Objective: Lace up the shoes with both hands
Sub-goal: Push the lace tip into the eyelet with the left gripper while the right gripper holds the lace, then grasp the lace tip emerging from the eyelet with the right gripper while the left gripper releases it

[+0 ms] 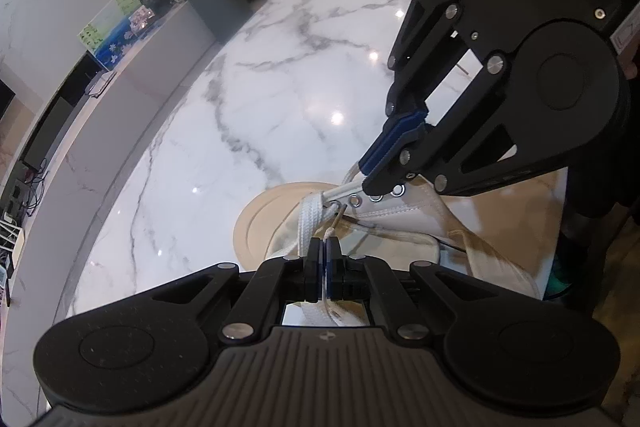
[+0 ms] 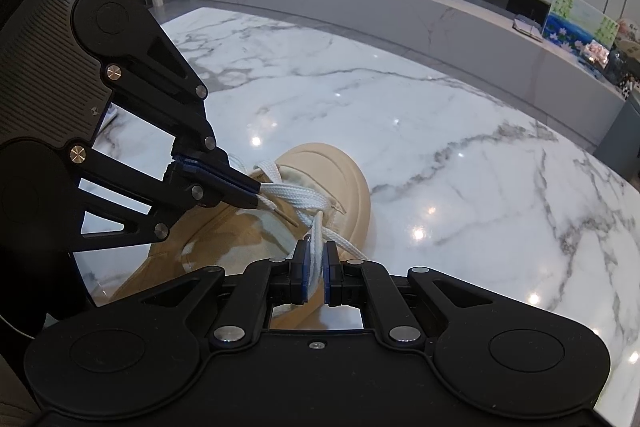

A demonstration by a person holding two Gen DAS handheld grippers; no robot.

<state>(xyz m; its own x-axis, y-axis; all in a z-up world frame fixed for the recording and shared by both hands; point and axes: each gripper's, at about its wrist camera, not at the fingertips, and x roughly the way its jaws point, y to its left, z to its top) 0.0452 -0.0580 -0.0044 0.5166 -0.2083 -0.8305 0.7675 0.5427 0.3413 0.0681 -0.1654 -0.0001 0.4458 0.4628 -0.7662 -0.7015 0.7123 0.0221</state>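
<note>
Clamping the white lace (image 1: 310, 223) between its pads, the left claw (image 1: 323, 251) holds one strand just ahead of itself, so it likely stays tight. The right claw (image 2: 316, 255) is clenched on another strand of this lace, pulled up from the eyelets. The beige shoe (image 2: 336, 179) lies on the marble worktop (image 2: 460, 131), directly under both claws, its toe pointing away from the right claw.

Two claw-mounted fisheyes, close and angled down over one shoe (image 1: 360, 227) at six o'clock, shared marble tabletop (image 2: 460, 147) beyond.
</note>
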